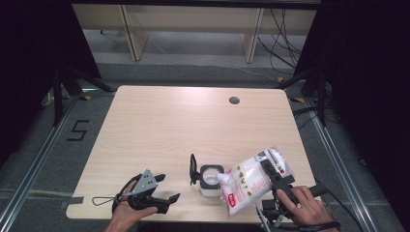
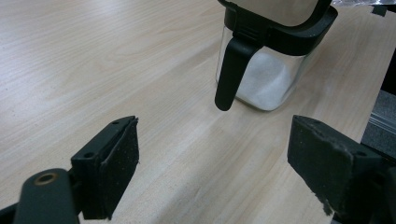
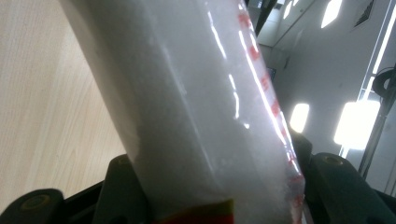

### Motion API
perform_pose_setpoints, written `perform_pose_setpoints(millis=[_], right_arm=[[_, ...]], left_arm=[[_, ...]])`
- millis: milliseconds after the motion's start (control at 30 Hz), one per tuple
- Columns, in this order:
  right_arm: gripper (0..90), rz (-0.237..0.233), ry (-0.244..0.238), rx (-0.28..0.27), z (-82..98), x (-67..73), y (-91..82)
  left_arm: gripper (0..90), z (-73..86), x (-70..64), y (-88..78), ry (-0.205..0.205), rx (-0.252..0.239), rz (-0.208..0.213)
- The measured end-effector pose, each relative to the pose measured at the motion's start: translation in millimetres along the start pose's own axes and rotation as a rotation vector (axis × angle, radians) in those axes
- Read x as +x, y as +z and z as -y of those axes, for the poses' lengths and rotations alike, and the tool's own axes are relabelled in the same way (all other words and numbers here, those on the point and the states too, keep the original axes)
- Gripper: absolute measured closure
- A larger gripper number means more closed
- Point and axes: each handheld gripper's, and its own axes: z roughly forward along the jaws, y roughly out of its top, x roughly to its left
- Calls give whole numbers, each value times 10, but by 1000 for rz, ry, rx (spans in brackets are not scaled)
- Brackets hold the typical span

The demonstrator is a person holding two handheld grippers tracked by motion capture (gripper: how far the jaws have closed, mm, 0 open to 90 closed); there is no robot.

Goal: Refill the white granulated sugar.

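Black jaws of the right gripper [image 1: 271, 175] clamp a plastic bag [image 1: 249, 180] of white grains, pads pressed on both sides of it (seen close in the right gripper view). Bag is tilted, its lower corner at the open mouth of a small clear jar [image 1: 211, 180] near the table's [image 1: 159, 125] front edge, lid flipped up at its left. Left gripper [image 1: 163, 188] sits just left of the jar, jaws wide apart, holding nothing. Step looks like pouring into the jar, already part filled. Next likely needs more tilt, corner kept over the opening.
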Motion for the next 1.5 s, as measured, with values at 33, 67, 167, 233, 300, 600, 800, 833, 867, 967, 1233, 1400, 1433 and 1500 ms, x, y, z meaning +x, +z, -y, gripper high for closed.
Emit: perform_pose_setpoints(millis=[33,67,167,233,300,600,800,833,867,967,1233,1400,1433,1500], right_arm=[[509,5,18,3,0,17,-7],[508,-9,33,1,-1,21,-9],[508,-1,17,-17,-21,-9,-10],[508,0,4,-20,-28,-9,-9],[508,-22,17,-6,-51,23,-3],[509,-47,73,8,-15,64,8],[509,-26,34,-4,-25,42,9],[509,-28,40,-12,-24,43,17],[509,-28,40,-12,-24,43,17],[508,-11,10,-11,-45,5,-5],[508,-5,8,-13,-62,-19,-19],[507,-8,0,-16,-53,-11,-5],[507,-8,0,-16,-53,-11,-5],[507,-7,-1,-19,-49,-20,-7]], left_arm=[[161,1,11,-1,8,7,6],[161,0,7,-4,9,10,-1],[161,1,12,-2,9,7,4],[161,1,9,-8,10,11,-2],[161,-1,13,-9,8,7,1],[161,-5,26,-11,34,8,0],[161,-7,15,-5,27,-1,6],[161,-7,31,-9,37,10,5],[161,-7,31,-9,37,10,5],[161,-5,22,-16,25,8,0],[161,-5,28,-6,34,9,5],[161,-6,25,-11,35,9,4],[161,-6,25,-11,35,9,4],[161,-6,26,-13,33,9,2]])
